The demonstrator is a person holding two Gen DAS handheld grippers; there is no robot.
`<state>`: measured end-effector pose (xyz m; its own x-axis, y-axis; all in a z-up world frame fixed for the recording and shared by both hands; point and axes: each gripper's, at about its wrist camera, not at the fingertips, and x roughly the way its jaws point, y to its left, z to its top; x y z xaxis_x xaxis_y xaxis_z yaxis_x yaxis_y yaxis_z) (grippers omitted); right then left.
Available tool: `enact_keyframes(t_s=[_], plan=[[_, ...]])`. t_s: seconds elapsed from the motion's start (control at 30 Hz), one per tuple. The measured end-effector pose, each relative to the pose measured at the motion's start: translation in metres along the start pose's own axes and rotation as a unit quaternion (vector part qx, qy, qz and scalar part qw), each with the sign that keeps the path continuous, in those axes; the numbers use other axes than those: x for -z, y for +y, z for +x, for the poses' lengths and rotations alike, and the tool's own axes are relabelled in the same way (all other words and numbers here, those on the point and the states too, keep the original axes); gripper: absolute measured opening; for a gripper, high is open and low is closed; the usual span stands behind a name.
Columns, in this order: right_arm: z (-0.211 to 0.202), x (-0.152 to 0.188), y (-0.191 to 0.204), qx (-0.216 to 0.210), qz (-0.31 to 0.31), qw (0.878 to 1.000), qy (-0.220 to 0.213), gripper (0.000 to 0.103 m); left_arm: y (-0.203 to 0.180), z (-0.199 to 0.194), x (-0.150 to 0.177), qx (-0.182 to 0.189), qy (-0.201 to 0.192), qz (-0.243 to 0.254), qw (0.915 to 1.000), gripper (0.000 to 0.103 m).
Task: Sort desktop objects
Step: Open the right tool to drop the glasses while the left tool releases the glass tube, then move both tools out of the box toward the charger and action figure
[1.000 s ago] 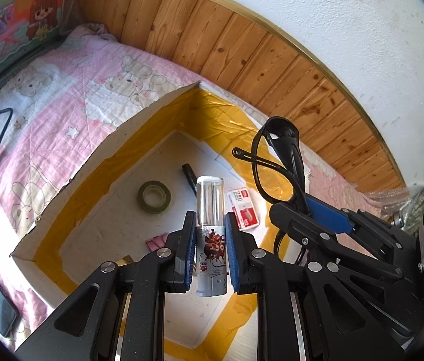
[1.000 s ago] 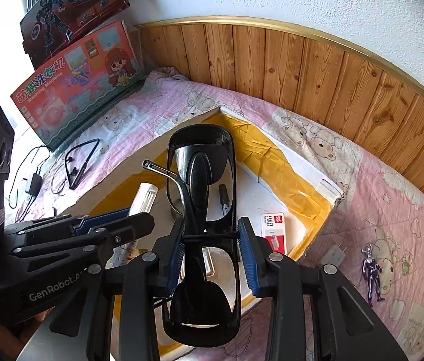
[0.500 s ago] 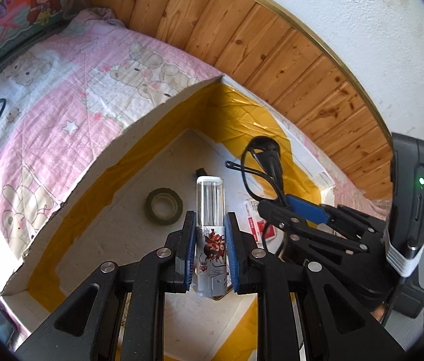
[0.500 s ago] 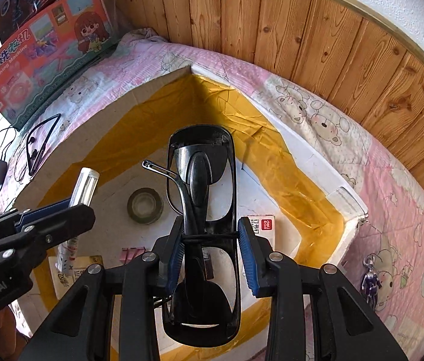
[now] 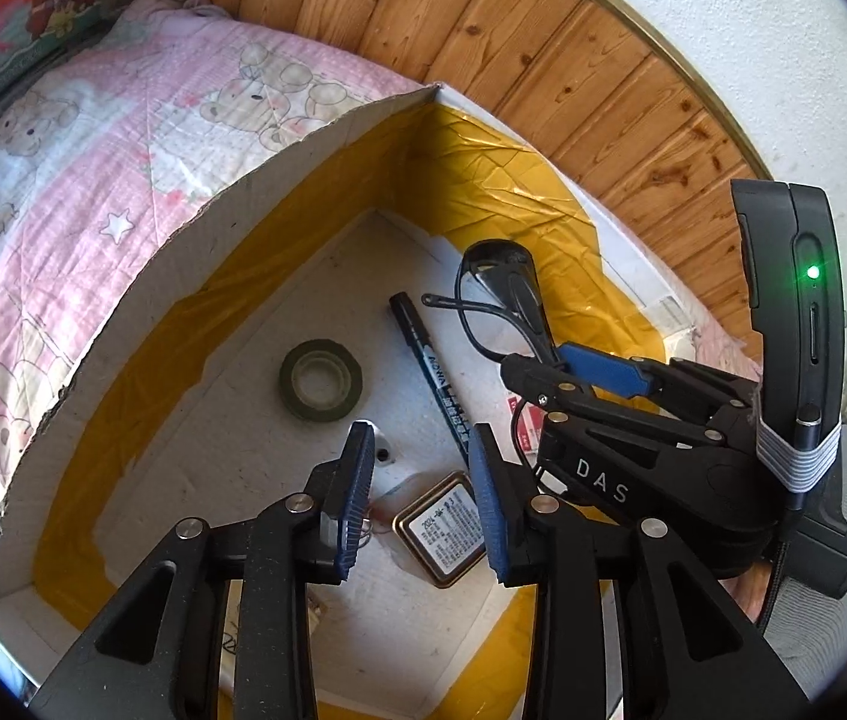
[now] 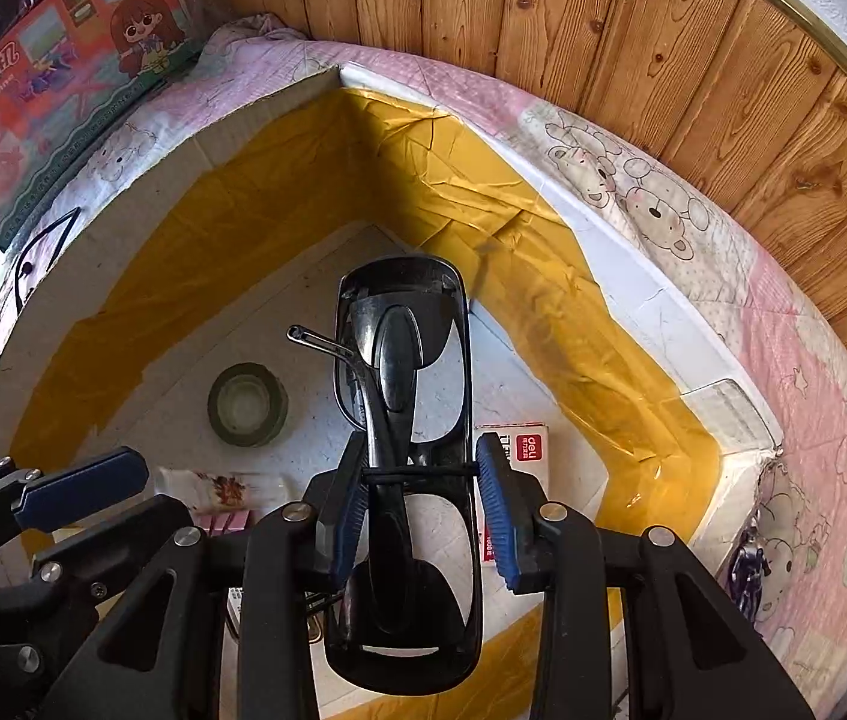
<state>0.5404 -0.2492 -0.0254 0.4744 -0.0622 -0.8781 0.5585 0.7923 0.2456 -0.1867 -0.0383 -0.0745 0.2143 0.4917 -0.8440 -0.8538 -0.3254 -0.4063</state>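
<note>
Sorting looks partly done. Inside the box lie a tape roll, a pen, a small tin and a red-and-white pack. The little bottle, with its red picture, now lies flat on the box floor, as the right view shows.

The left gripper hangs low in the box with its jaws spread and nothing between them. They have just been opening. The right gripper has the dark glasses between its pads. The pads sit right at the frame's sides, and the frame does not look to be dropping, so I take it as a light pinch. These jaws have just opened a little, so the hold may be loosening.

A second ago the left jaws pinched the bottle upright over the box. Now the bottle is down and let go. Both grippers were higher then and are lower in the box now. The glasses were held the same way.

Left to do, I think: set the glasses down in the box. A black cable and a small toy figure lie on the blanket outside the box.
</note>
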Motion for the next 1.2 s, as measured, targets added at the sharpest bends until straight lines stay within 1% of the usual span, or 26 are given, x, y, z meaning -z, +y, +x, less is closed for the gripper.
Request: enact_keyframes(t_s=[0.1, 0.17, 0.2, 0.33, 0.57, 0.93, 1.2], plan=[[-0.004, 0.0, 0.001, 0.005, -0.005, 1.0, -0.002, 0.039, 0.0, -0.003, 0.0, 0.0, -0.001, -0.004, 1.0, 0.035], [-0.006, 0.001, 0.003, 0.007, -0.007, 1.0, -0.003, 0.045, 0.001, -0.006, -0.001, -0.004, -0.007, -0.005, 1.0, 0.035], [-0.008, 0.001, 0.003, 0.007, -0.008, 1.0, -0.004, 0.045, 0.002, -0.008, -0.001, -0.004, -0.008, -0.007, 0.9999, 0.035], [-0.016, 0.003, 0.006, 0.003, -0.015, 1.0, -0.007, 0.046, 0.002, -0.014, -0.002, -0.004, -0.014, -0.011, 0.9998, 0.035], [-0.021, 0.005, 0.011, -0.004, -0.028, 1.0, -0.001, 0.046, -0.006, -0.021, 0.0, -0.009, -0.018, 0.003, 0.9998, 0.035], [-0.035, 0.02, 0.009, -0.009, -0.026, 1.0, 0.001, 0.046, -0.014, -0.052, 0.008, -0.024, -0.046, 0.025, 0.9984, 0.035], [-0.055, 0.034, 0.016, -0.016, -0.031, 0.999, -0.004, 0.046, -0.026, -0.074, 0.018, -0.024, -0.063, 0.034, 0.9971, 0.035]])
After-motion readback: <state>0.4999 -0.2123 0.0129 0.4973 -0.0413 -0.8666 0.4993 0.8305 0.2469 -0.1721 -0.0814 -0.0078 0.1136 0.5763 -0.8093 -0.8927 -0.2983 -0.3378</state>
